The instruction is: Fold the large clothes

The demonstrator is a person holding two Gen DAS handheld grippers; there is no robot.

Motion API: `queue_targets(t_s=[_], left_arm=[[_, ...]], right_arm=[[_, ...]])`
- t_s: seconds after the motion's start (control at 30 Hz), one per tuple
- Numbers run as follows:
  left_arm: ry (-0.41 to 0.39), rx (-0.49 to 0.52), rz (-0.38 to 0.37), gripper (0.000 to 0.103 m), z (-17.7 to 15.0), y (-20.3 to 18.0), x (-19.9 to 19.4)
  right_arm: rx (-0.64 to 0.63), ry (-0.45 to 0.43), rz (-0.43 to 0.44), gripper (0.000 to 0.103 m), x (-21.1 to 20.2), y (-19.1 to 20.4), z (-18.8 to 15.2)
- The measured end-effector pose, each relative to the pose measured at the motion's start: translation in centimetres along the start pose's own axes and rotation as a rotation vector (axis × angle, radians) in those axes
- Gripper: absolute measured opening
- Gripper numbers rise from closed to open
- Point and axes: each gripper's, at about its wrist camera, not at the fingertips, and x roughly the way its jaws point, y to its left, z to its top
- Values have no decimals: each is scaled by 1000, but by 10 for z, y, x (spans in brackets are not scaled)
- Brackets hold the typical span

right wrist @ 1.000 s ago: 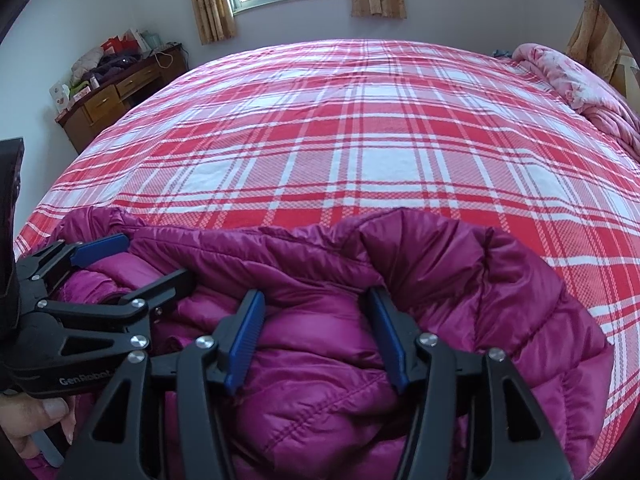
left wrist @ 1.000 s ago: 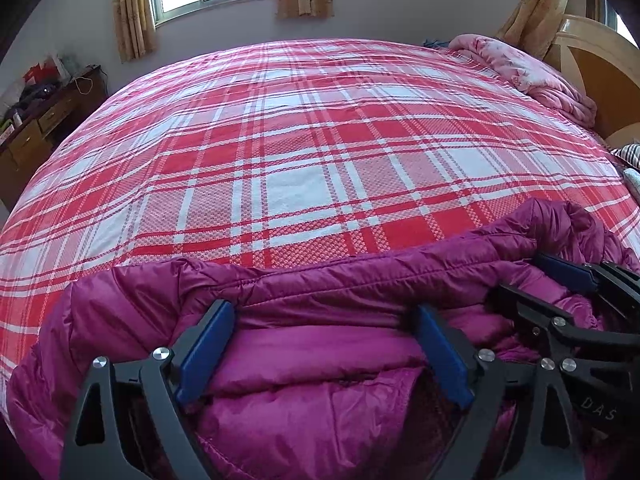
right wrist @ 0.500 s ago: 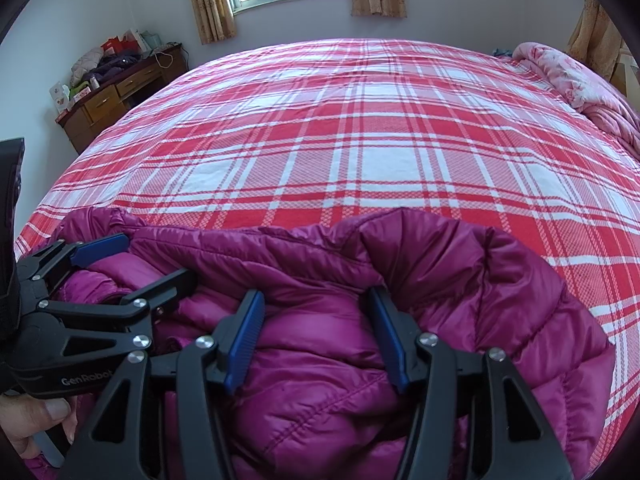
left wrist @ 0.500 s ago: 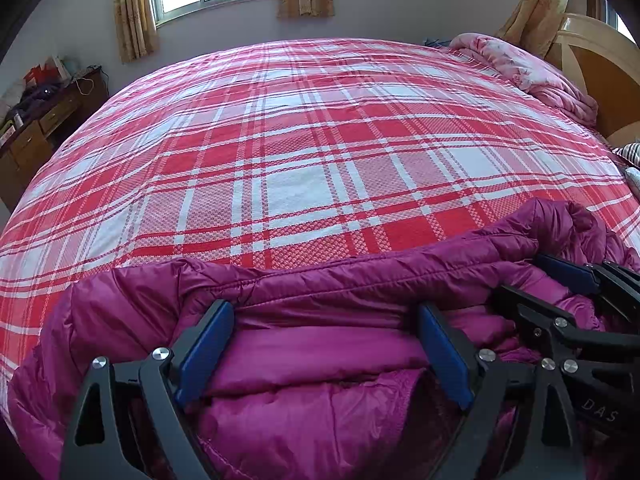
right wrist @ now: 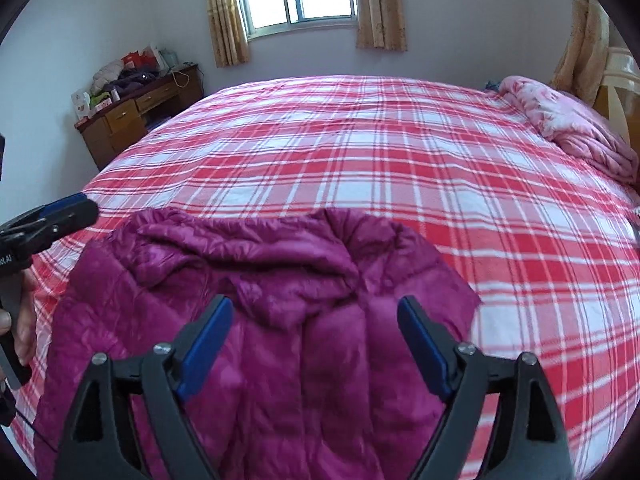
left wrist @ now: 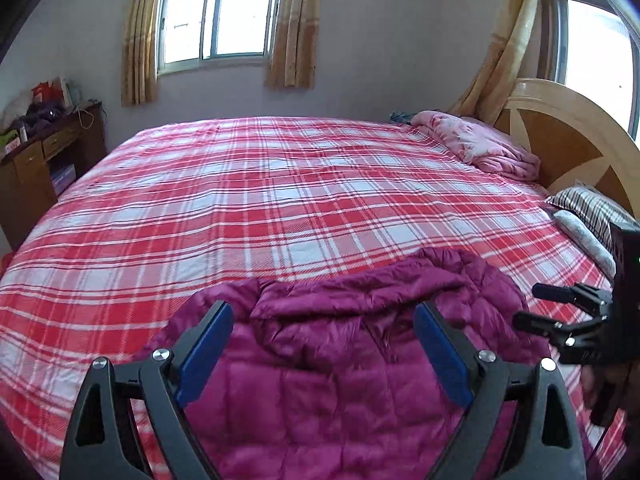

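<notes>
One magenta down jacket [left wrist: 340,360] lies on the red plaid bedspread [left wrist: 280,200], at the near edge of the bed, filling the 6 o'clock part of both wrist views [right wrist: 256,320]. Its upper edge is bunched into loose folds.

There are two grippers. The left gripper [left wrist: 324,344] hangs above the jacket with its two blue-padded fingers [left wrist: 206,346] spread wide, nothing between them. The right gripper [right wrist: 316,340] does the same over the jacket's right half, jaws wide apart and empty. Each shows in the other's view: the right one at 3 o'clock [left wrist: 560,312], the left one at 9 o'clock [right wrist: 48,220].

One rumpled pink quilt [left wrist: 476,144] sits at 2 o'clock by the single wooden headboard [left wrist: 568,136]. One striped pillow [left wrist: 588,208] lies at 3 o'clock. One wooden desk [right wrist: 140,112] stands at 10 o'clock. Two curtained windows appear in the left view, one at 12 o'clock [left wrist: 220,12] and one at 2 o'clock [left wrist: 596,48].
</notes>
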Motion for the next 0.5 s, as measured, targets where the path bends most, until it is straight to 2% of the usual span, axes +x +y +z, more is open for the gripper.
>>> queue_targets(t_s=[0.07,0.13,0.37,0.5], left_arm=[[-12,33,27,92,-32,6,-37],[17,40,46,92,-68,15,-66],[143,-125,3,92,-195,47,-132],[190,-138,9,92,-248,46,-156]], right_arm=[[36,32,13,90,-25,-4,-32],[58,62,6,90,-51,-8,-72],[205,118,-49,90,-117,-31,-190],[266,132,-68,90,-136,-36,-233]])
